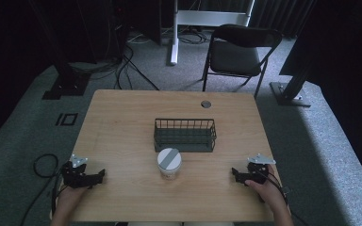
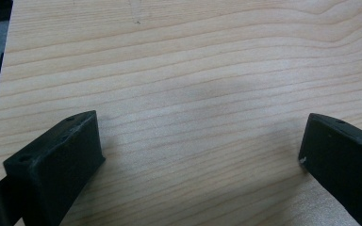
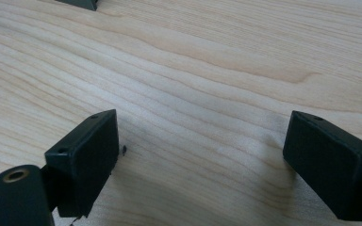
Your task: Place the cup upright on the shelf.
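Carpeted floor (image 1: pixel 320 141), grey, short pile, surrounds the table on all sides; cables trail across it at far left, and a black folding chair (image 1: pixel 238 52) stands beyond the far edge.

Table (image 1: pixel 122 122): light wood, long wavy grain, square corners, a small round port near the far edge. Wide bare stretches lie left and right of centre.

Wire basket (image 1: pixel 185 135): dark green, rectangular, thin upright bars, sitting at the middle of the table with open wood around it.

Jar (image 1: pixel 169 163): round, pale body, white lid with a grey band across it. It stands upright just in front of the basket's near side, close to it; contact cannot be judged. It sits between the two tools, well apart from each.

Left gripper (image 1: pixel 98 177): black, held low near the table's near left corner, jaws pointing inward toward the jar. In the left gripper view its blocky, matte jaws stand spread wide over bare wood, nothing between them.

Right gripper (image 1: pixel 235 174): near the near right edge, hand (image 1: pixel 264 188) wrapped behind it, jaws pointing inward. In the right gripper view its jaws are likewise spread apart over empty grain.
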